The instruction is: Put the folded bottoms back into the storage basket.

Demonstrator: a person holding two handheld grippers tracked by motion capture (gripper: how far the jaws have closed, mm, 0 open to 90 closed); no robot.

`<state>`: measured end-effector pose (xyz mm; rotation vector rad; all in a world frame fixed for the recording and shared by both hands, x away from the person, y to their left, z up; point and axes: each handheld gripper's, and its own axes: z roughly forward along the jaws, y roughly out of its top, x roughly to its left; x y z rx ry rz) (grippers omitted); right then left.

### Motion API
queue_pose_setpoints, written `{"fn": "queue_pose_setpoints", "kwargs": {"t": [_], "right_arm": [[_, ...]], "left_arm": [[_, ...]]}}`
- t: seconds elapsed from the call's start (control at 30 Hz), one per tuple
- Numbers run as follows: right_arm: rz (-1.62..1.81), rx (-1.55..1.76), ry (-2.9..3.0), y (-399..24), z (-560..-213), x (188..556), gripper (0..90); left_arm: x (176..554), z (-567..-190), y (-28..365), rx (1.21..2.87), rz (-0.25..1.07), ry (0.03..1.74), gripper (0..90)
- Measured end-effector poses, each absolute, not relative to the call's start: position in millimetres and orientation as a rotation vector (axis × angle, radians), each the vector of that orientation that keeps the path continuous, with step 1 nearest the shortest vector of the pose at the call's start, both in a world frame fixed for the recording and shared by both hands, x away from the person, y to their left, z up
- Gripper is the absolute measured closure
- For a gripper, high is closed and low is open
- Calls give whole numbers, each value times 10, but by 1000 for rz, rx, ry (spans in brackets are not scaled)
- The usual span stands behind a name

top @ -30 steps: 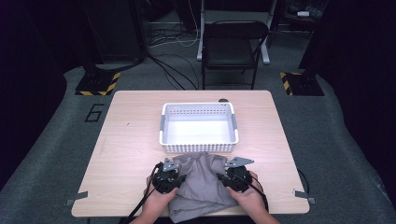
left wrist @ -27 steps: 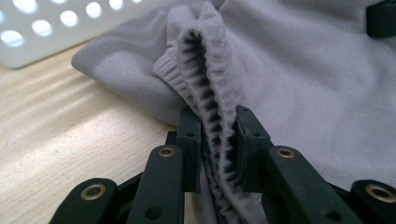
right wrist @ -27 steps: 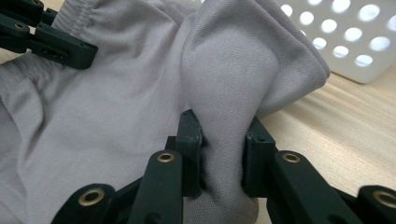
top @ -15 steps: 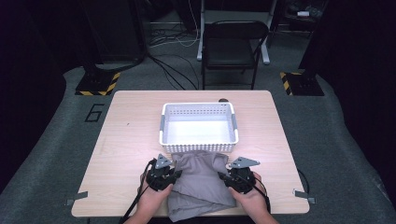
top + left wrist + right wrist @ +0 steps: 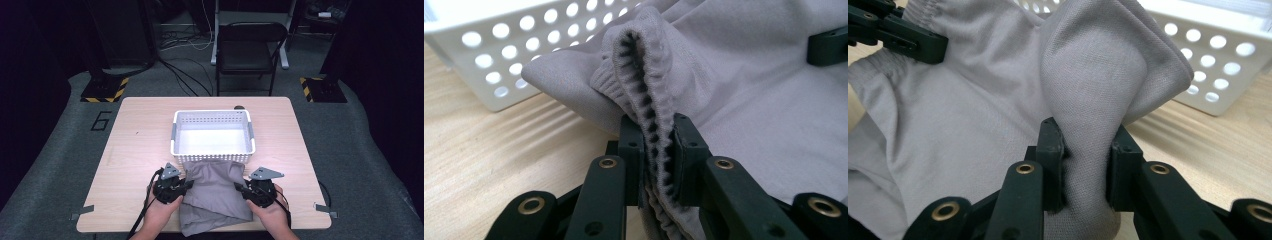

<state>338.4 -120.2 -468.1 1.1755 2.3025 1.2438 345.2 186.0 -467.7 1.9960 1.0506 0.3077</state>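
Pinching the grey garment (image 5: 215, 192) at the table's (image 5: 140, 145) near edge, the left gripper (image 5: 658, 145) clamps its ribbed hem, the right gripper (image 5: 1083, 150) a fold. Beyond, touching its far edge, the white perforated basket (image 5: 212, 150) could snag or shift if cloth drags.

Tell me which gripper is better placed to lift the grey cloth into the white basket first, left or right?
Neither clearly. The left gripper and right gripper each pinch an edge of the grey cloth, about equally near the white basket. The left holds the ribbed hem, perhaps the firmer grip.
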Motion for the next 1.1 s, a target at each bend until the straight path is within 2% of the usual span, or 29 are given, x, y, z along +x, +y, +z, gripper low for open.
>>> {"fn": "queue_pose_setpoints", "kwargs": {"t": [0.47,1.1], "right_arm": [[1274,1113,2270,-1093,-4409,3401,721],[1296,1120,2085,-1029,-3852,3774,721]], "left_arm": [[3593,-4300,1925,2009,378,1010,784],[4035,-3662,1936,1985,496,981,784]]}}
